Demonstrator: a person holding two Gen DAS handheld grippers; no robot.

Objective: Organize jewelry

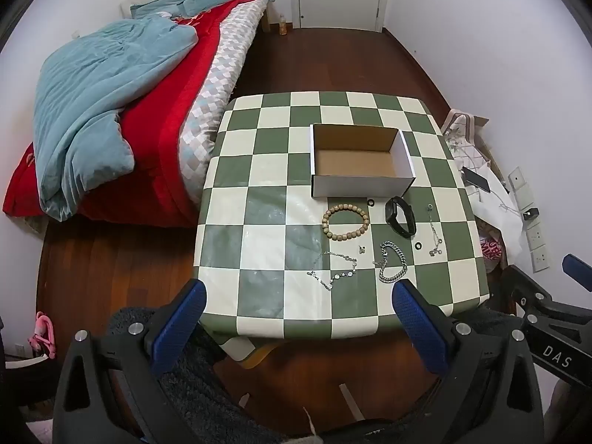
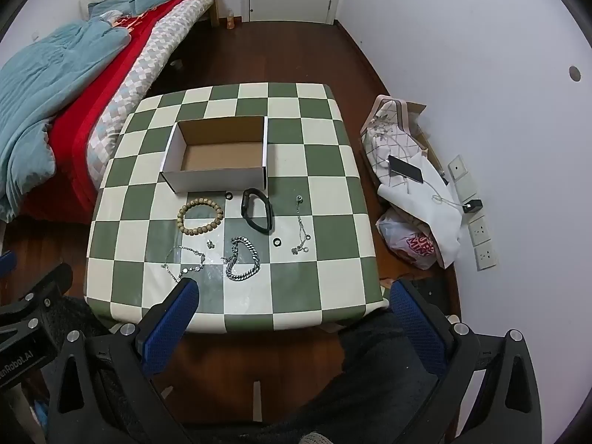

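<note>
Looking through the left wrist view, the left claw hangs with its blue pads spread as wide as they go and nothing between them, poised over the near edge of the checkered surface. All the jewelry lies loose in front of the empty cardboard box: a wooden bead bracelet, a black band, a heavy silver chain, a thin charm chain and another thin chain off to the right. The thin charm chain sprawls flat, so wide pads would likely skate over it or catch only one loop, dragging the rest toward the near edge. From the right wrist view, the right claw is equally wide open and empty, its left pad overlapping the charm chain's tail in the picture. Two small black rings and a tiny earring-like piece look the riskiest: they could flick away under a closing pad and roll onto the floor. The bead bracelet sits just beside the box wall, so a careless approach may nudge the light box instead.
</note>
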